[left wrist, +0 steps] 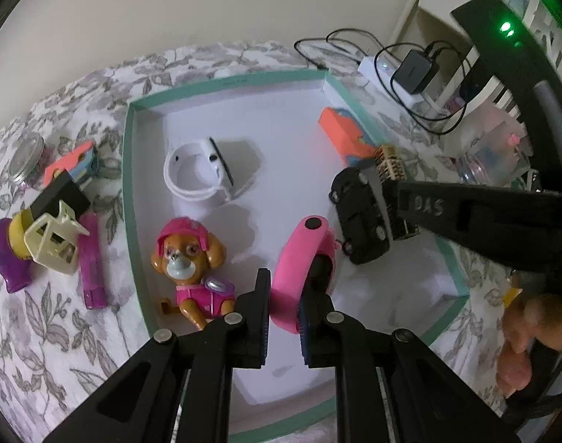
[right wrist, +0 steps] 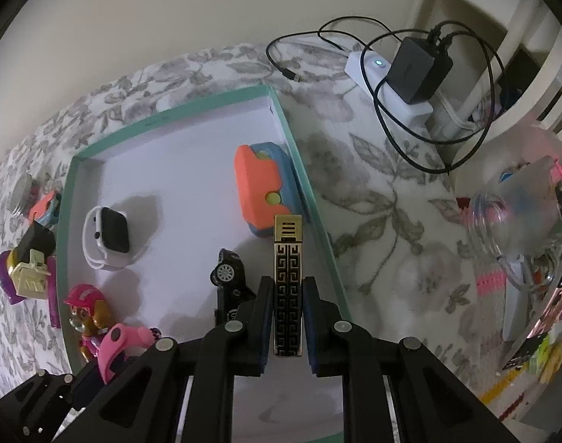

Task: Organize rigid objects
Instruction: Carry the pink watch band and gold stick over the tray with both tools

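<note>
A teal-rimmed white box [left wrist: 130,170] [right wrist: 310,188] holds a white smartwatch [left wrist: 197,170] [right wrist: 107,238], a pink puppy figure [left wrist: 190,258] [right wrist: 87,312], an orange-and-blue toy [left wrist: 343,133] [right wrist: 260,188] and a black toy car [left wrist: 362,217] [right wrist: 229,277]. My left gripper [left wrist: 283,288] is shut on a pink watch-like toy [left wrist: 299,265] [right wrist: 122,343] low over the box floor. My right gripper [right wrist: 287,295] [left wrist: 388,199] is shut on a gold-and-black patterned lighter [right wrist: 288,280] above the box's right side, beside the car.
On the floral cloth left of the box lie a jar [left wrist: 28,157], a second orange-blue toy [left wrist: 72,160], a cream toy house [left wrist: 54,240], a purple figure [left wrist: 9,258] and a magenta bar [left wrist: 92,258]. A power strip with charger [right wrist: 402,77] and clear containers [right wrist: 520,214] sit right.
</note>
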Motion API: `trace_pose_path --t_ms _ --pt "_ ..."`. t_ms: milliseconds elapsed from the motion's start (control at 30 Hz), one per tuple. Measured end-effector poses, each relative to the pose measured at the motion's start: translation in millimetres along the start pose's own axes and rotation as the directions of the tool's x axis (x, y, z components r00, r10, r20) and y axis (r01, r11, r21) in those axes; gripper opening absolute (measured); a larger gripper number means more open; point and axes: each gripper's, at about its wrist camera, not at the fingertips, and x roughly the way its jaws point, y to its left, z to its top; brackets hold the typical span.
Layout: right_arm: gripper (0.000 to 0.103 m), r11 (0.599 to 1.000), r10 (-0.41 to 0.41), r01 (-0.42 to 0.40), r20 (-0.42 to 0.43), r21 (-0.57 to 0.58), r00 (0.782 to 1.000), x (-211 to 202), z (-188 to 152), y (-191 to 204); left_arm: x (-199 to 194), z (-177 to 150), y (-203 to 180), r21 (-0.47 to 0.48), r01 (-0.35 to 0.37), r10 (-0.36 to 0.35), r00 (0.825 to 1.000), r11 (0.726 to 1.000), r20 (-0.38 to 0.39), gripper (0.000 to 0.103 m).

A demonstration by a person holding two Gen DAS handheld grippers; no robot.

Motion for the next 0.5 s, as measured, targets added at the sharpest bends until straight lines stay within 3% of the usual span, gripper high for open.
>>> trace_pose_path --t_ms 500 --pt "0.017 1.0 -0.003 0.004 -0.057 0.004 0.998 17 -2 -3 8 -2 3 -0.009 0.003 -0.003 1.0 1.0 -0.028 0.014"
